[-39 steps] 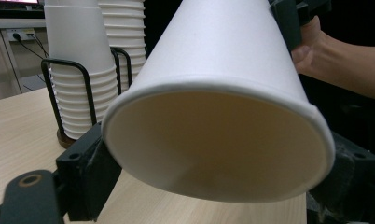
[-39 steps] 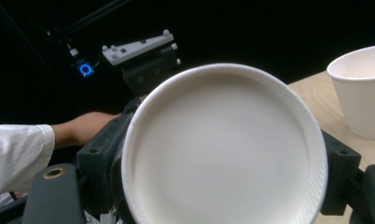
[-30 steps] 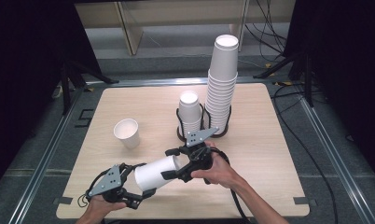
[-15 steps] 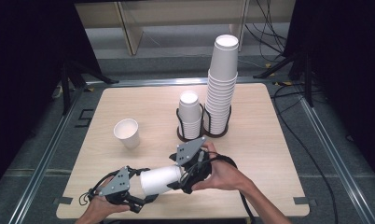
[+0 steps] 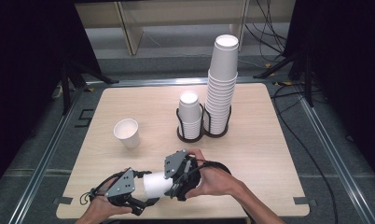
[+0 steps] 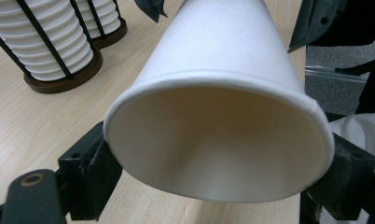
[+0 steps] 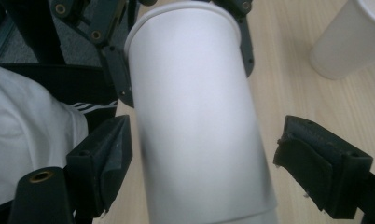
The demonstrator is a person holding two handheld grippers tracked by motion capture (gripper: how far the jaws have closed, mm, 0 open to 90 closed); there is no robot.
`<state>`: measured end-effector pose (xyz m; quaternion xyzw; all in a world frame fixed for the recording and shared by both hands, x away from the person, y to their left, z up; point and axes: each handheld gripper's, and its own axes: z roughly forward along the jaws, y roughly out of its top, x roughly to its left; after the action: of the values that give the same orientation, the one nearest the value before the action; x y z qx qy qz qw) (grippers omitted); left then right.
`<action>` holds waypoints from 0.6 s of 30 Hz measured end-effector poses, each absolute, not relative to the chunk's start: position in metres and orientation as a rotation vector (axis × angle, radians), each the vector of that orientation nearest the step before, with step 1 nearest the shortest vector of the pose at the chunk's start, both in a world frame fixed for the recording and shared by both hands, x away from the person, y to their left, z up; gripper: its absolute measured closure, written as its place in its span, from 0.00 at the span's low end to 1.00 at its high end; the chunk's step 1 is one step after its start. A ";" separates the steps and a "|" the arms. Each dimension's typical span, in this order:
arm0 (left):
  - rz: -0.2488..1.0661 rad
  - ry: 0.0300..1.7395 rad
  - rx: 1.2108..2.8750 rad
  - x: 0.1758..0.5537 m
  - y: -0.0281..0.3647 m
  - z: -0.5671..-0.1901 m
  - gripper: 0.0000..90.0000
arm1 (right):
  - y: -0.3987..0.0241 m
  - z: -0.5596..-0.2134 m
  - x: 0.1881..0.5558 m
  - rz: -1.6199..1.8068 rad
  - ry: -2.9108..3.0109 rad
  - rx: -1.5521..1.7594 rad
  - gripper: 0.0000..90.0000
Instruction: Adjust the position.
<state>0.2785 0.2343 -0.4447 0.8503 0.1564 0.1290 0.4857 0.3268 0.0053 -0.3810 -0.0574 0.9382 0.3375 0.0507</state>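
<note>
Paper cup, lying on its side just above the near edge of the table, is clamped at its mouth end by the left gripper, whose jaws press in on either side of the rim, as the left gripper view shows with the cup bulging between the two black pads. The right gripper stands at the cup's narrow end with its jaws spread; in the right gripper view the cup body runs up between them with a visible gap on the right side, so it is open around the cup rather than holding it. The step in hand looks like a two-handed pull, most likely to part nested cups or pass the cup across. The next move calls for the right jaws to close squarely on the wall without crushing it, then a straight draw along the cup's axis. Room is fair: the loose cup stands well apart to the left, and the short stack and tall stack in their wire holders sit farther back. The tight side is the near table edge, just below both hands.
</note>
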 end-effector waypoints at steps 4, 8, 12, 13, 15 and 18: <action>0.321 0.380 2.079 0.278 0.233 -0.444 0.16 | 0.010 -0.387 0.324 0.973 2.872 -0.194 0.20; 0.317 0.370 2.084 0.278 0.232 -0.444 0.16 | 0.015 -0.392 0.324 0.936 2.873 -0.229 0.20; 0.326 0.354 2.111 0.278 0.233 -0.442 0.16 | 0.018 -0.394 0.322 0.912 2.881 -0.236 0.19; 0.315 0.353 2.114 0.277 0.232 -0.442 0.16 | 0.018 -0.394 0.323 0.905 2.872 -0.257 0.19; 0.329 0.345 2.120 0.277 0.231 -0.442 0.16 | 0.021 -0.396 0.323 0.858 2.857 -0.287 0.19; 0.325 0.346 2.138 0.276 0.230 -0.443 0.16 | 0.024 -0.400 0.321 0.838 2.880 -0.290 0.19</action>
<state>0.2761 0.2299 -0.4428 0.8678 0.1405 0.1318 0.4581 0.3212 0.0239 -0.3996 -0.0960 0.9537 0.2776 0.0639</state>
